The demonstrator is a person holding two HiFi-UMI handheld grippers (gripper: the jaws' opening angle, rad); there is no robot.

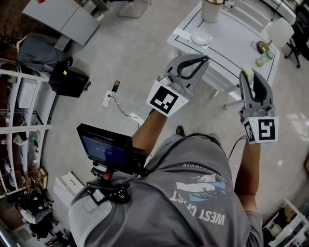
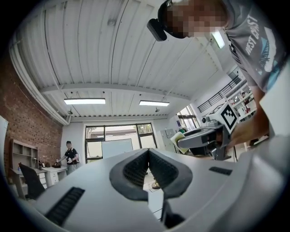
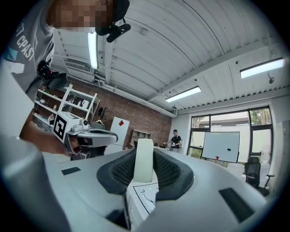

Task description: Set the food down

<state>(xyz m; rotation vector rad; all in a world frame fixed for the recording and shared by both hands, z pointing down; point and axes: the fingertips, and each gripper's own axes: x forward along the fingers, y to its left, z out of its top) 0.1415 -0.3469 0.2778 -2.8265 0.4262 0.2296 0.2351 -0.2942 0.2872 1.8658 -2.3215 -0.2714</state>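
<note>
My right gripper [image 1: 248,73] is held up in the air, shut on a pale, cream-coloured piece of food [image 1: 246,73]. In the right gripper view the food [image 3: 145,162] stands upright, pinched between the dark pads of that gripper [image 3: 145,153]. My left gripper [image 1: 204,60] is raised beside it, shut with nothing between its pads [image 2: 136,170]. In the left gripper view the jaws of the left gripper [image 2: 148,152] meet at the tips, and the right gripper [image 2: 204,138] with the food [image 2: 178,137] shows to the right. A white table [image 1: 236,48] lies below and ahead of both grippers.
On the table are a small white plate [image 1: 201,37], a white cylinder [image 1: 211,9], a gold object [image 1: 263,47] and a pale green bottle [image 1: 263,60]. A black screen rig [image 1: 104,147] sits at the person's chest. A black bag [image 1: 67,79] and shelves [image 1: 19,111] stand at the left.
</note>
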